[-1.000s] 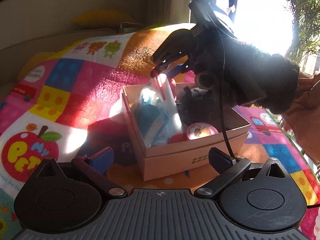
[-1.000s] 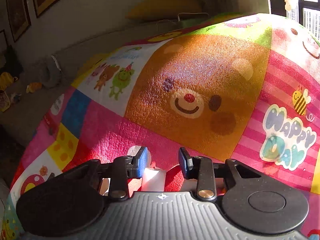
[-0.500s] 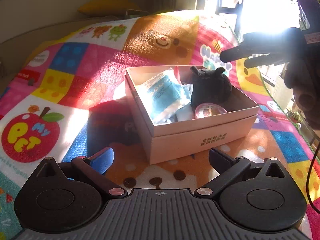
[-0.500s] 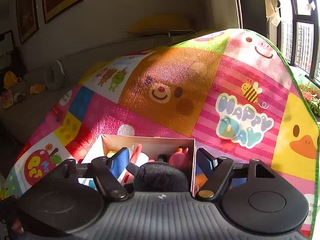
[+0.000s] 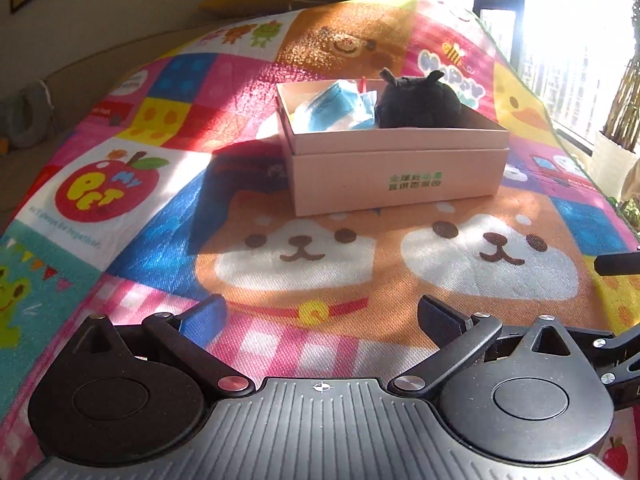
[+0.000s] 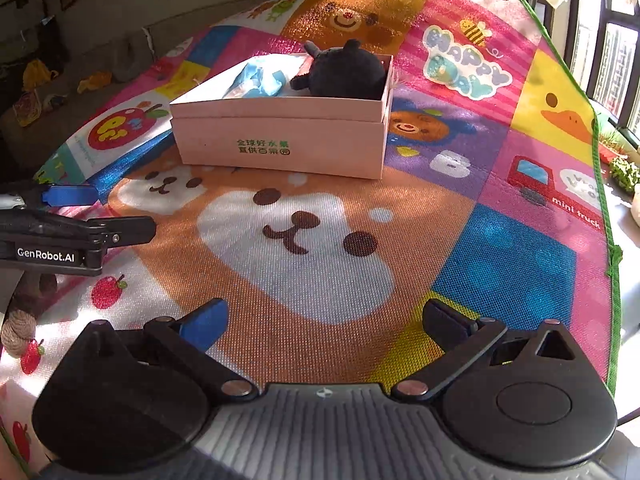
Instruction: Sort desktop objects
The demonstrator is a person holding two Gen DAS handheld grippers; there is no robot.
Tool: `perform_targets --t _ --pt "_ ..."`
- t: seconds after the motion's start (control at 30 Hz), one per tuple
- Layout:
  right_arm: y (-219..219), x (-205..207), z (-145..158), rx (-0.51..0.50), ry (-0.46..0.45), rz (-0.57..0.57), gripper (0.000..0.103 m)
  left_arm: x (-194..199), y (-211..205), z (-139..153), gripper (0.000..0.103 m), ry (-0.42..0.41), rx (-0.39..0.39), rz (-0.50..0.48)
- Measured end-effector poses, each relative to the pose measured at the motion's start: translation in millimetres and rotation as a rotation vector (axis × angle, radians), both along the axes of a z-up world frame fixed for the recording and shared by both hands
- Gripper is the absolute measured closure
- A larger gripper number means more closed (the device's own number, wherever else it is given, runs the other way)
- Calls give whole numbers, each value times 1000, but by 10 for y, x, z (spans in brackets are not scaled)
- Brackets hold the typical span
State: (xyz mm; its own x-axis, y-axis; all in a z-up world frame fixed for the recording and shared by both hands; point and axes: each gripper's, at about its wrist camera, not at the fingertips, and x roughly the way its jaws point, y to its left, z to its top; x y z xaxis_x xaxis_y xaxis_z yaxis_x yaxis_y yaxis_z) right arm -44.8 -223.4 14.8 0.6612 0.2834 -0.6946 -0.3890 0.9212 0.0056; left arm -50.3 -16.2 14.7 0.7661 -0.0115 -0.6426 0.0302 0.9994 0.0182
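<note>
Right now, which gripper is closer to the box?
Left, I think, but only just. The left gripper has the box ahead, slightly to its right. The right gripper looks slightly further back, box ahead-left.

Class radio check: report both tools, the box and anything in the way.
Left tool open, empty. Right tool open, empty, jaws just opened. Box holds black plush toy, blue packet. Nothing blocking.

Woven, coarse-textured colourful cartoon-print play mat (image 6: 500, 264) with a slight sheen; matt pale pink cardboard box (image 6: 280, 136); fuzzy black plush toy (image 6: 344, 70); glossy blue-and-white plastic packet (image 5: 336, 106); matt black plastic right gripper (image 6: 324, 320).
</note>
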Motion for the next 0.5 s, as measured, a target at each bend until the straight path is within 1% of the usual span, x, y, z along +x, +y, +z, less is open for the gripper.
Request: perform_targets --t 0.03,0.1,0.13,0.2,0.23,0.27,0.33,0.43,0.5 --pt "68 -59 -4 -37 -38 2 0 4 -16 -39 0 7 12 11" --pt "142 -51 23 -73 -71 -10 0 -8 -22 -46 0 -8 25 10" --pt "157 0 8 -76 -61 -33 0 -6 -17 -48 0 -8 23 9" --pt "98 147 1 1 -2 -79 0 3 3 -56 0 -2 7 9" --pt "81 175 5 18 -3 -99 0 12 1 -53 0 -1 11 9" --pt "93 204 -10 10 -7 -120 0 26 -4 -49 0 -2 17 8" --pt "139 219 -29 -8 -37 -109 0 87 -23 -40 0 -5 24 14" --pt "144 285 -63 20 -60 -105 0 210 -31 -52 0 -21 43 52" --pt "141 323 -72 24 -68 -118 0 285 -3 -58 0 -8 14 62"
